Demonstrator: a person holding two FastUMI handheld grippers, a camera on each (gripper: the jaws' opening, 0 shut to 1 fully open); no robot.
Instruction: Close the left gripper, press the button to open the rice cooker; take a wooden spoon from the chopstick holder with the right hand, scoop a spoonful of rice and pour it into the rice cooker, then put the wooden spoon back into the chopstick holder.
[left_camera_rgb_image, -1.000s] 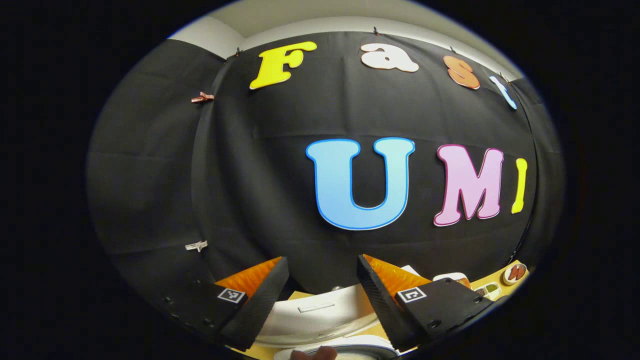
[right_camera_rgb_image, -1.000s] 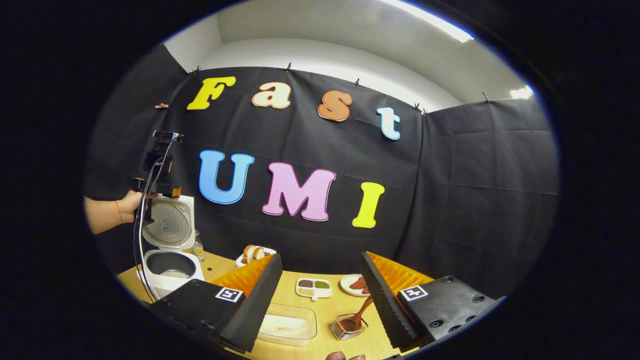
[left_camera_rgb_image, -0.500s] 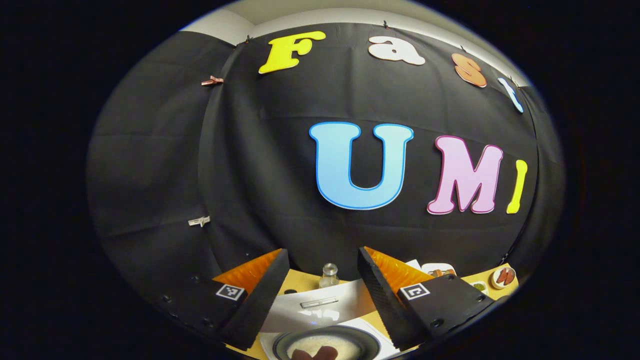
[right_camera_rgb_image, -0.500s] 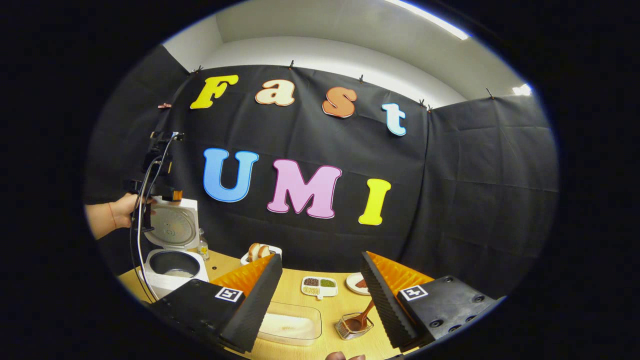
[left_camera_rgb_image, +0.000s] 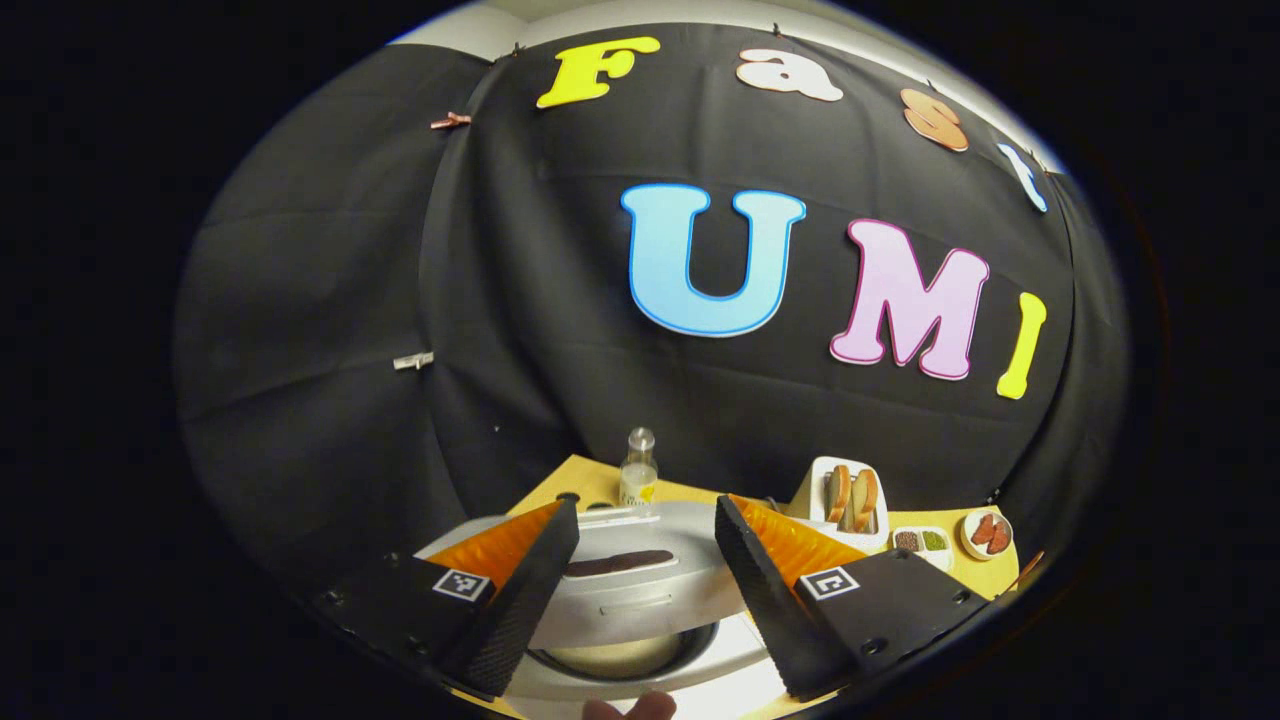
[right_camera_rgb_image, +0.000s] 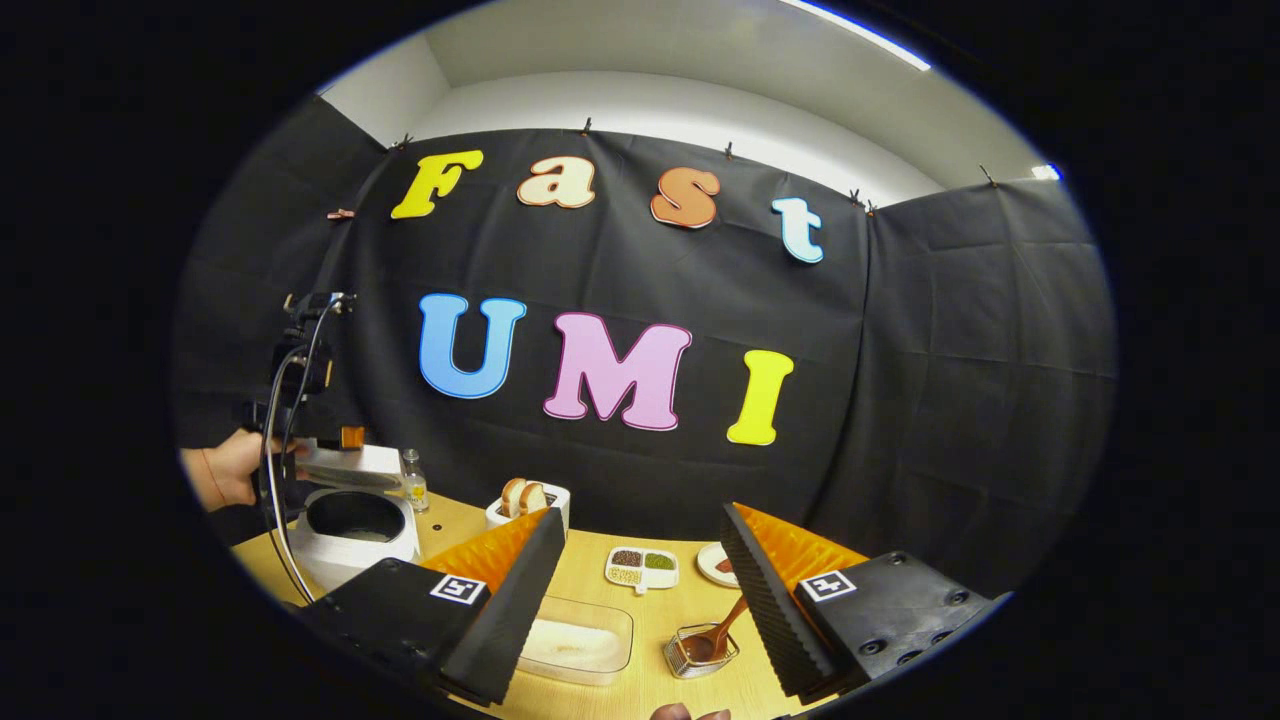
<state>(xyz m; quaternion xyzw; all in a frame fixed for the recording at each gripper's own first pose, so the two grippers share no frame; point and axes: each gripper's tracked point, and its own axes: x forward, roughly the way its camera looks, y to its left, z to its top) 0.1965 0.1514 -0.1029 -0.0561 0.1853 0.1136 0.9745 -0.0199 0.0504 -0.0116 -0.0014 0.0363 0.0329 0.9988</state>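
Small glass bottle (left_camera_rgb_image: 638, 468), bread slices in white holder (left_camera_rgb_image: 850, 493), divided dish of beans (right_camera_rgb_image: 641, 566), wooden table (right_camera_rgb_image: 600, 600).

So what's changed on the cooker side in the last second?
The rice cooker lid has swung from upright to nearly flat over the pot, with the left gripper lowered onto it, jaws open. The right gripper stayed open above the table; the wooden spoon stayed in its holder.

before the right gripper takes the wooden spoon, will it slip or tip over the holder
The wooden spoon looks stiff and probably light. Its handle leans out of the small holder at a tilt, so a sideways pull might tip that holder, which looks light. Its glossy finish could be a little slippery between the fingers.
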